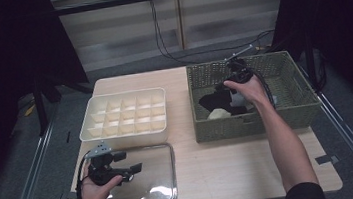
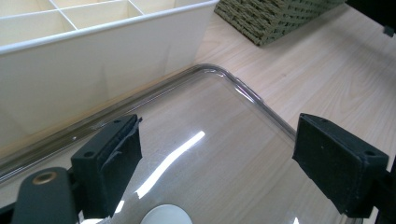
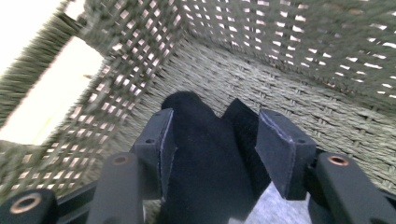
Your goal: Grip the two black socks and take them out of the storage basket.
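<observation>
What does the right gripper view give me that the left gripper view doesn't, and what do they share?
Right gripper view: the basket's woven inside wall and floor, and a black cloth item lying between the right hand-held gripper jaws, which stand apart beside it; a pale grey piece shows beneath.

Left gripper view: the clear lid flat on the table, the cream compartment box behind it, and the left hand-held gripper open over the lid.

Both: the green wicker basket, seen from outside in the left gripper view.
</observation>
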The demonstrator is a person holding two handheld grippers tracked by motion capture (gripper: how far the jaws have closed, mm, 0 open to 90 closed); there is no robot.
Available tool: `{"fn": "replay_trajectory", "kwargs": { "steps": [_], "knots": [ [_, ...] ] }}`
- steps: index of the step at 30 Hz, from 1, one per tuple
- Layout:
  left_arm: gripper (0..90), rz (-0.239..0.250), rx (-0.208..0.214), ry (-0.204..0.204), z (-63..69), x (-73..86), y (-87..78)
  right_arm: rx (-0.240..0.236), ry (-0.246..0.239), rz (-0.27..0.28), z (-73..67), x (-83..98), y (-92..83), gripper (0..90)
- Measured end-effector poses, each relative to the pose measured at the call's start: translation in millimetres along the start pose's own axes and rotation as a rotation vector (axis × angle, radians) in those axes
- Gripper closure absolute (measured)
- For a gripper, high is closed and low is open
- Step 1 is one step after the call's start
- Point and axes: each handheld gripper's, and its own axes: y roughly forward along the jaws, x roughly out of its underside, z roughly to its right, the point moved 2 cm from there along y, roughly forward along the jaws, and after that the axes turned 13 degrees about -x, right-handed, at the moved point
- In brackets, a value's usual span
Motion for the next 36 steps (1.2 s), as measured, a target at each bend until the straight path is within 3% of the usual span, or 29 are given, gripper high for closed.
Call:
{"fn": "replay_trajectory", "kwargs": {
  "steps": [2, 6, 11, 14, 16, 22, 36],
  "knots": [
    [14.8, -0.005, 0.001, 0.005, -1.3, 0.2, 0.4, 0.002, -0.004, -0.027, 0.5, -2.0, 4.7, 56.2],
    [14.8, -0.005, 0.002, 0.003, -1.6, 0.6, 0.0, 0.021, -0.010, -0.074, 0.9, -4.2, 15.6, 62.7],
    [14.7, -0.002, 0.006, -0.002, -1.4, 0.7, 0.4, 0.078, -0.012, -0.133, 8.0, -0.2, 25.3, 63.2],
    [14.7, -0.003, 0.006, 0.007, -0.3, 0.7, 1.3, 0.085, 0.005, -0.130, 10.0, 1.1, 26.8, 65.4],
    [14.7, -0.005, 0.008, 0.010, 0.6, 0.8, 1.5, 0.096, 0.003, -0.173, 9.8, 3.1, 31.6, 68.1],
    [14.7, -0.012, 0.010, 0.022, 4.9, 1.3, 3.5, 0.087, -0.001, -0.217, 6.8, 5.2, 37.7, 86.9],
    [13.3, -0.008, -0.003, 0.027, 4.0, 2.7, 3.6, 0.002, -0.015, -0.067, -3.0, -2.1, 21.7, 89.2]
  ]
}}
